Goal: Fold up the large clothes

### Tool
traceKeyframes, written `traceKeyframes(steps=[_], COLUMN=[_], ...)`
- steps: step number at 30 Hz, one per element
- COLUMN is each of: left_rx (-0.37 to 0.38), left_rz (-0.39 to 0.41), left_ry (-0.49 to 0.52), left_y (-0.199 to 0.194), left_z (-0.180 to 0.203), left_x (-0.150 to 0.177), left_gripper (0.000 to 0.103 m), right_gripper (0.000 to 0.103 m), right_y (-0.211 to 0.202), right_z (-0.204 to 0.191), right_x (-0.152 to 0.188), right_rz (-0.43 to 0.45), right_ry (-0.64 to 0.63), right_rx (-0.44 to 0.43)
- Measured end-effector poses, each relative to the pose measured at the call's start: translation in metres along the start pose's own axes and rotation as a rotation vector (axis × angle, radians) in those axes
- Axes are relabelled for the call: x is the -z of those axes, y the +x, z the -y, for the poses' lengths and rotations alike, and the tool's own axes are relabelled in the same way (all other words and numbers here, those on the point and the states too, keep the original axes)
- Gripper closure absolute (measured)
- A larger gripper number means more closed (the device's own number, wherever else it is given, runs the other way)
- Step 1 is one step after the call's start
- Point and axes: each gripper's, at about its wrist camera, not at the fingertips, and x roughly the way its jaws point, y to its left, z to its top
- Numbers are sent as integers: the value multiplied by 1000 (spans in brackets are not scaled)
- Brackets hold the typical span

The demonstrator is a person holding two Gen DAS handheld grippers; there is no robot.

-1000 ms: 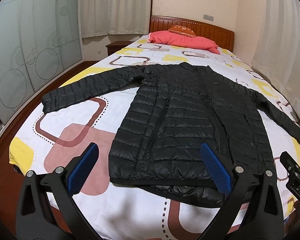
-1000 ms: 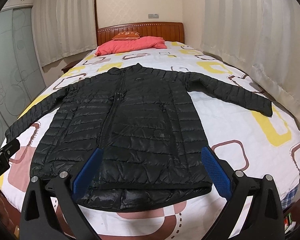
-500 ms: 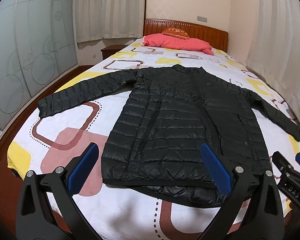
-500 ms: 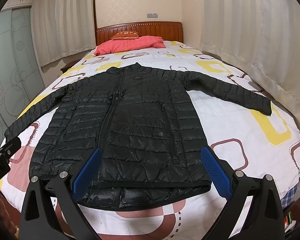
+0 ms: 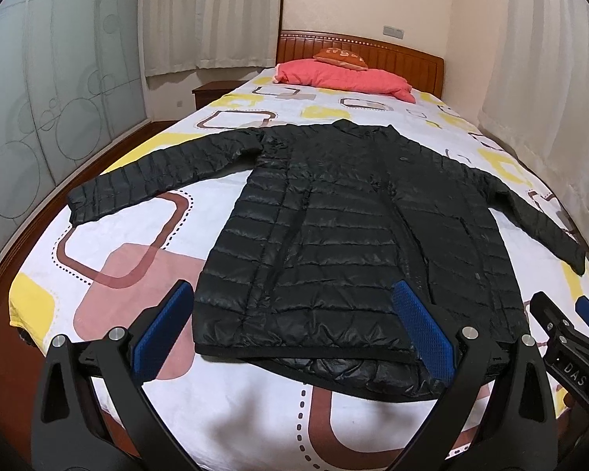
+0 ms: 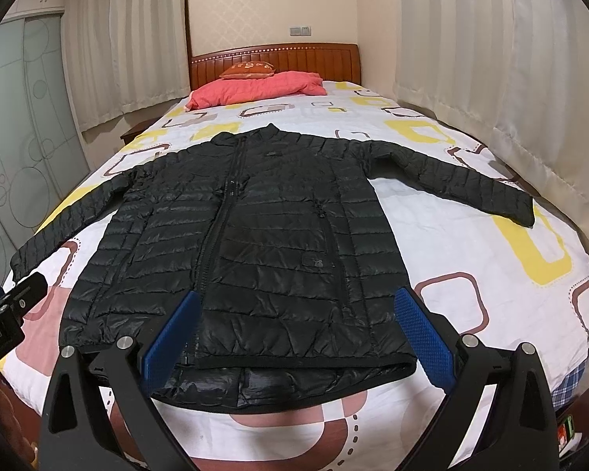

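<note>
A black quilted puffer jacket (image 5: 345, 231) (image 6: 271, 235) lies flat and face up on the bed, zipped, both sleeves spread outward, hem toward me. My left gripper (image 5: 294, 329) hovers open above the hem's left half, blue pads wide apart and empty. My right gripper (image 6: 294, 333) hangs open over the hem's right half, also holding nothing. The right gripper's body (image 5: 565, 349) shows at the right edge of the left wrist view. The left gripper's body (image 6: 4, 314) shows at the left edge of the right wrist view.
The bed (image 5: 231, 424) has a white sheet with yellow, pink and brown shapes. A pink pillow (image 5: 345, 78) and an orange cushion (image 5: 339, 55) lie by the wooden headboard (image 6: 275, 59). Curtains (image 6: 491, 78) hang on the right; frosted sliding doors (image 5: 39, 98) stand left.
Both grippers have risen and tilted slightly, so the jacket sits a little lower and farther in each view. The jacket has not moved and both grippers stay open.
</note>
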Motion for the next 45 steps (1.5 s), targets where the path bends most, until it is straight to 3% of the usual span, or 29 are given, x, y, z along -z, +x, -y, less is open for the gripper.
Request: traceKeyframes(steps=[45], left_rx=[2], left_rz=[6], left_ry=[-2], left_y=[-1], left_z=[-4], left_x=[4], left_gripper=[2], right_gripper=[5], right_y=[0], right_z=[-6], right_x=[3], right_rz=[-6], right_ry=[0], right_rx=[-2])
